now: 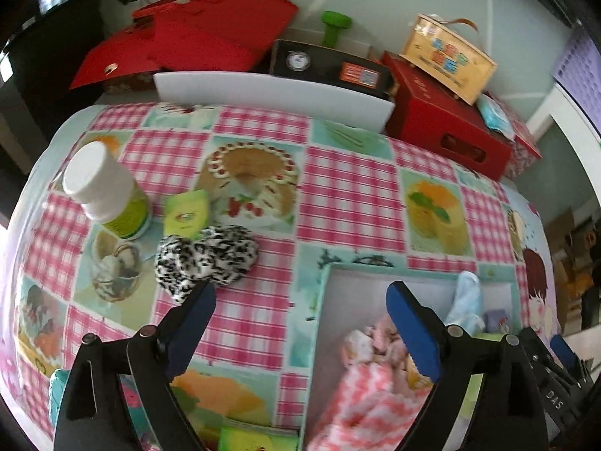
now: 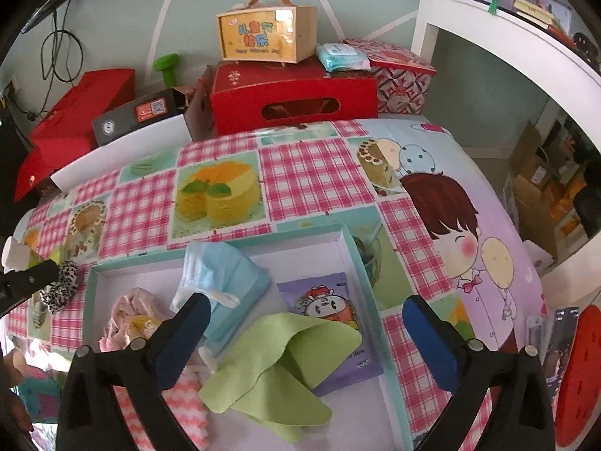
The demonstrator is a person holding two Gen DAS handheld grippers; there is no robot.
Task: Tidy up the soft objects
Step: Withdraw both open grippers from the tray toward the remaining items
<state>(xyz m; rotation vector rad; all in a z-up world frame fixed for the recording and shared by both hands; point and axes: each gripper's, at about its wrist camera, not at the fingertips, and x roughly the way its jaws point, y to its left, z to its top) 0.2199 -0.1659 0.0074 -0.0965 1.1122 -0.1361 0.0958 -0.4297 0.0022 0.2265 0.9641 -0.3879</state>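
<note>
The fuzzy leopard-print scrunchie sits left of centre on the checked surface, outside the teal tray, so it's likely your next pick. Your left claw gapes wide beside it. Your right claw, wide and empty, hovers over the limp green cloth in the tray.

A fuzzy black-and-white leopard-print cloth scrunchie lies left on the glossy printed tablecloth; right, a smooth matt green cloth in the shallow teal-rimmed cardboard tray.
</note>
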